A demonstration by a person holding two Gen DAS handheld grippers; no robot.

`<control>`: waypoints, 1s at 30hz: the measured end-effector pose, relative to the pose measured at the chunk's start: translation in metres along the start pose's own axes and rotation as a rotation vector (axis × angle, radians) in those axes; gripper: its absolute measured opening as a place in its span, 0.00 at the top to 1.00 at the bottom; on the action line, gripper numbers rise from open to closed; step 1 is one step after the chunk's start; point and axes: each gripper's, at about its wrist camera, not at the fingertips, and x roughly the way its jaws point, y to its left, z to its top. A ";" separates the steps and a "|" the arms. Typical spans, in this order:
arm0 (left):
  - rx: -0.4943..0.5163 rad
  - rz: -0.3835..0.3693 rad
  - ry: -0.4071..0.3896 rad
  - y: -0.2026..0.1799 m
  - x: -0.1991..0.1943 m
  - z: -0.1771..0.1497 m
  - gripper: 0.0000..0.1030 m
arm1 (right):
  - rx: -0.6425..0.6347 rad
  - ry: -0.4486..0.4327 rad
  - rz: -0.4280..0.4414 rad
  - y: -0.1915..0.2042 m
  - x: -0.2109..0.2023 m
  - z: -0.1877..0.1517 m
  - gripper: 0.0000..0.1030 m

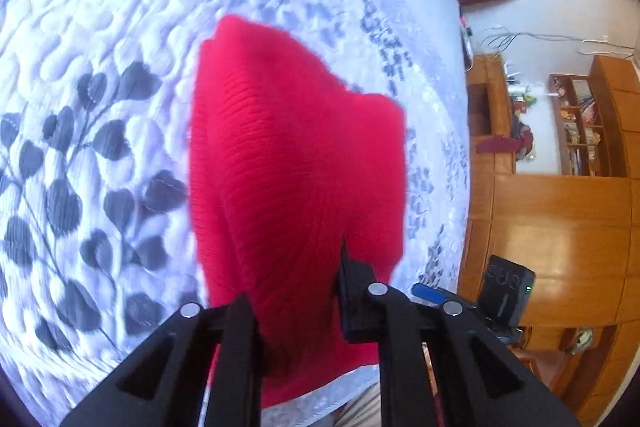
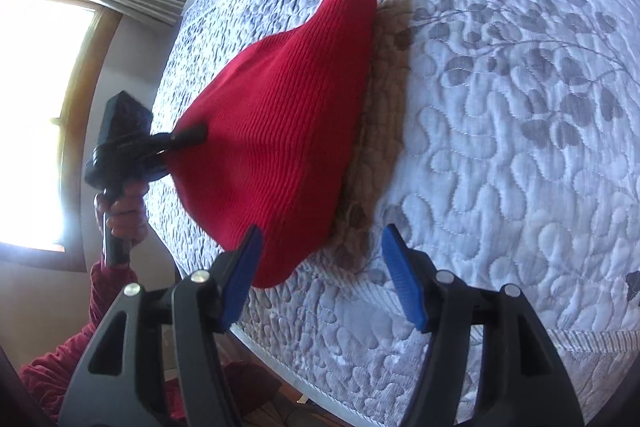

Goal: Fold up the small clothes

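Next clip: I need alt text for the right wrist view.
The left gripper, held in a hand, is shut on one edge of a red knit garment and lifts it off a grey-and-white quilt. The right gripper hangs open at the garment's near edge.

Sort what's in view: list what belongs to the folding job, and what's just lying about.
Part of the job:
red knit garment
left gripper, clamped on the garment's edge
right gripper, open beside the garment
quilted bedspread, the work surface

Just lying about:
wooden cabinets
shelves
window
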 end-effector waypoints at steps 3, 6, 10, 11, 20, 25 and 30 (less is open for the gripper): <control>0.002 0.012 0.042 0.002 0.017 0.000 0.85 | -0.002 0.034 0.003 0.006 0.014 -0.003 0.37; 0.025 -0.033 0.027 -0.002 0.019 -0.006 0.83 | 0.011 0.069 0.043 0.010 0.026 -0.008 0.34; 0.048 -0.026 0.046 -0.007 0.026 -0.016 0.75 | 0.026 0.120 0.053 0.018 0.041 -0.015 0.30; 0.055 -0.021 0.051 -0.008 0.029 -0.017 0.73 | 0.019 0.139 0.038 0.022 0.047 -0.016 0.28; 0.066 0.022 0.093 -0.008 0.048 -0.024 0.71 | 0.097 0.210 0.158 0.017 0.079 -0.020 0.83; 0.114 0.062 0.122 -0.014 0.054 -0.035 0.67 | -0.059 0.129 0.028 0.036 0.022 -0.035 0.90; 0.168 0.123 0.150 -0.018 0.076 -0.041 0.67 | -0.085 0.232 -0.131 0.028 0.035 -0.054 0.99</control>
